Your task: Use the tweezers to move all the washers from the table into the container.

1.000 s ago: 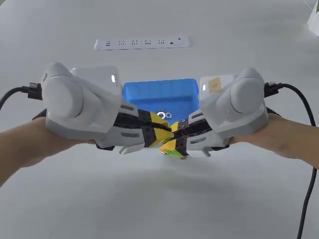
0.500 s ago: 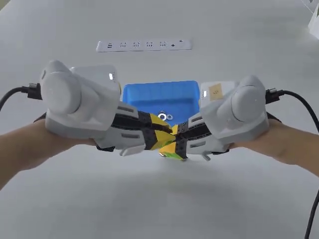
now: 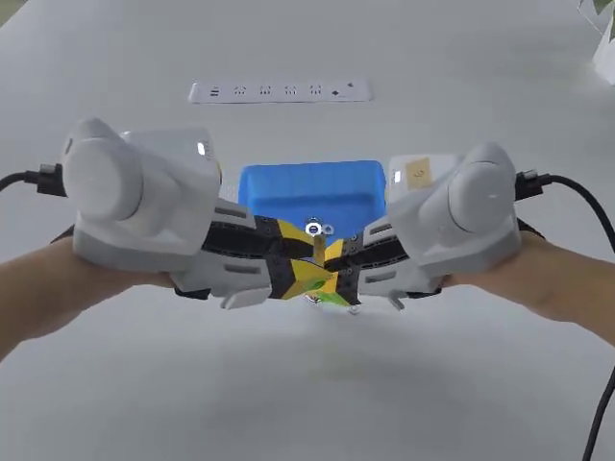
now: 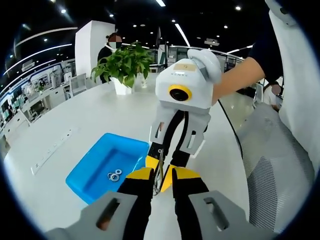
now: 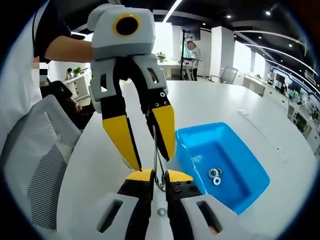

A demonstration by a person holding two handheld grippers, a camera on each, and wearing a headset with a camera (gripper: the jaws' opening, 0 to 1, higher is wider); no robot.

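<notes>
While you hold them, tweezers (image 5: 155, 145): pinched tight by your right gripper (image 5: 159, 176); left gripper (image 4: 161, 175) jaws spread around them.
Loose washer (image 5: 161, 212): on table (image 3: 307, 384), 6 o'clock from container (image 3: 307, 182); three washers (image 3: 317, 228) inside already.
Risk: squeeze crooked, and it may pop away.
</notes>
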